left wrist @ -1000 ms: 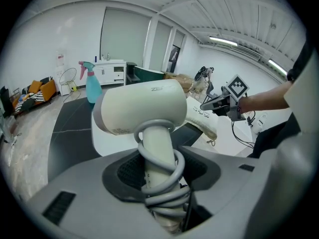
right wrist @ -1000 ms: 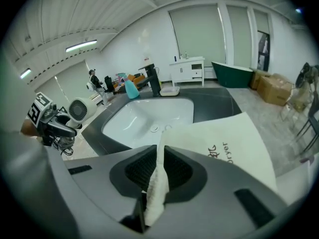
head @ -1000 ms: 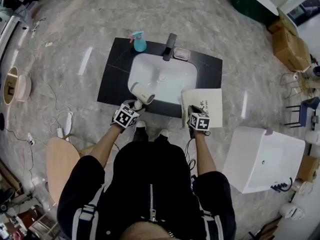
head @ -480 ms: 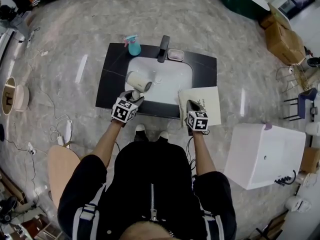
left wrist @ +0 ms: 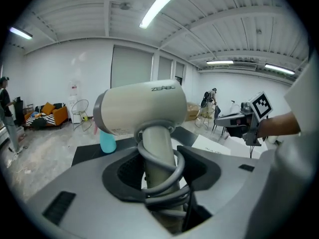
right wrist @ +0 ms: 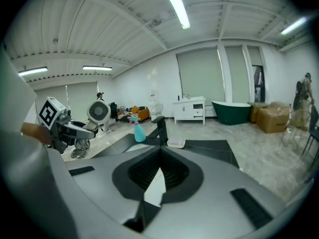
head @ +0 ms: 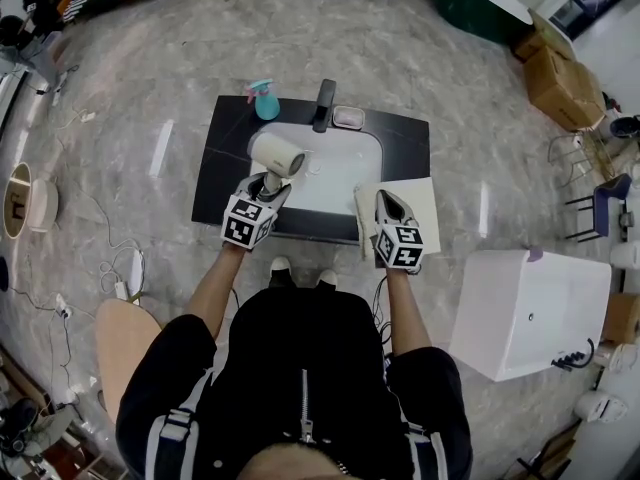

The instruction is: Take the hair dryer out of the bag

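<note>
Black counter, head view: hair dryer is out, raised over the sink; bag lies flat alongside.
Left gripper view: my left tongs clamp handle and wound cord together, so nothing dangles. Right gripper view: right tongs closed, white sliver between, pinch unclear.
</note>
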`<state>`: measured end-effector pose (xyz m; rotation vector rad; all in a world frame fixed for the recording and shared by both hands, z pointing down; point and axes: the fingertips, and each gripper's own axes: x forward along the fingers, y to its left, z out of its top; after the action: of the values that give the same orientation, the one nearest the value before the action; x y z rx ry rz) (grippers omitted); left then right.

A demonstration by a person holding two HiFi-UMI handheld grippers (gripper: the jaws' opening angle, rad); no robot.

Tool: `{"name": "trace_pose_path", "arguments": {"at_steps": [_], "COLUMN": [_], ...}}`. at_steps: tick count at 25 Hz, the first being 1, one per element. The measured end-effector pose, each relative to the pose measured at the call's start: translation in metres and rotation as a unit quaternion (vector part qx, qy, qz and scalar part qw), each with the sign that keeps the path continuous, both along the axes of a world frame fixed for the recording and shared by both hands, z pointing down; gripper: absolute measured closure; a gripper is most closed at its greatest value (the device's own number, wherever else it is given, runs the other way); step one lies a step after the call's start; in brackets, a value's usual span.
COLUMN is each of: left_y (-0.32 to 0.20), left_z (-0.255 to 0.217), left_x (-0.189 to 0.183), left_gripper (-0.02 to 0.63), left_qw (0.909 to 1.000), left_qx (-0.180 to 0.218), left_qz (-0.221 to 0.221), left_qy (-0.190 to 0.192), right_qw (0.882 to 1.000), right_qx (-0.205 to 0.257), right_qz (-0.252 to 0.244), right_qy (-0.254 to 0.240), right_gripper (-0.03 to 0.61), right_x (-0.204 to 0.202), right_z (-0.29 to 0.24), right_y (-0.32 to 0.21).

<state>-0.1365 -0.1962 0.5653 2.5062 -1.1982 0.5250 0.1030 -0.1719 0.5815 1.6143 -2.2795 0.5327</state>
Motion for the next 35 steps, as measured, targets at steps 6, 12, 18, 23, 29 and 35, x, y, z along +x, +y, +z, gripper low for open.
{"name": "trace_pose_path", "arguments": {"at_steps": [6,12,18,23,29,35], "left_y": [-0.011,-0.016,-0.017,-0.015,-0.013,-0.01], "left_z": [-0.044,-0.078,-0.118,-0.131,-0.127,-0.119], "left_x": [0.004,0.003,0.002,0.002,0.003,0.008], "left_gripper": [0.394,0.394,0.394,0.394,0.394,0.394], "left_qw": [0.9985,0.9947,0.987,0.984,0.9854,0.9868], "left_qx": [0.047,0.086,0.145,0.164,0.155,0.145], "left_qz": [-0.001,-0.006,-0.006,-0.001,-0.002,0.002], "left_qy": [0.028,0.057,0.07,0.071,0.07,0.072], "right_qw": [0.998,0.995,0.99,0.987,0.988,0.989], "right_qx": [0.056,0.096,0.137,0.159,0.157,0.149], "right_qz": [0.016,0.002,-0.015,-0.016,-0.011,-0.009], "right_qy": [-0.021,-0.006,0.003,0.0,-0.003,0.002], "right_gripper": [0.569,0.569,0.569,0.571,0.571,0.571], "right_x": [0.001,-0.008,-0.02,-0.025,-0.023,-0.019], "right_z": [-0.04,-0.074,-0.114,-0.132,-0.13,-0.123], "right_y": [-0.01,-0.011,-0.011,-0.011,-0.009,-0.006]}}
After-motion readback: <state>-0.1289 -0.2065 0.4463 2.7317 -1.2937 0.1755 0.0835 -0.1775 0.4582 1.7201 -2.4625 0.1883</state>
